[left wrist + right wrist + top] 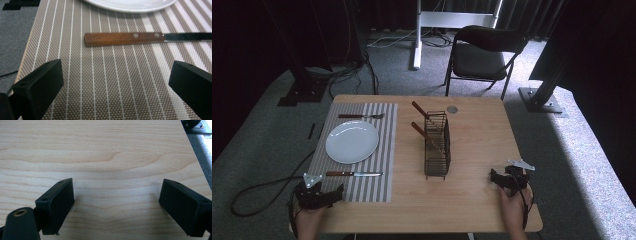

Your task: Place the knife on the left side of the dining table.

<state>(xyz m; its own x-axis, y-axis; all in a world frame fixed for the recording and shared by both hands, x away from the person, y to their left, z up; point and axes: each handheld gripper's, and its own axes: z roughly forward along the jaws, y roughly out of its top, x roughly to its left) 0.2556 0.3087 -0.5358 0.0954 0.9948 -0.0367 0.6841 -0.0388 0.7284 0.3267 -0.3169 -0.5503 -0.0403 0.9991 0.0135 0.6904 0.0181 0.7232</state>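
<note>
A striped placemat (384, 125) lies on the left half of the wooden table (482, 140). On it are a white plate (352, 141), a fork (361, 116) beyond the plate and a wooden-handled knife (354, 174) on the near side. My left gripper (323, 191) rests at the mat's near left corner. Its jaws stand open and empty, and the knife handle (122, 38) lies just ahead of them. My right gripper (507, 177) sits near the table's front right, open over bare wood (100, 150).
A black wire basket (437, 145) stands mid-table with two wooden-handled utensils (419, 111) sticking out at its far end. A small grey disc (452, 109) is set near the far edge. A black folding chair (484, 50) stands beyond the table.
</note>
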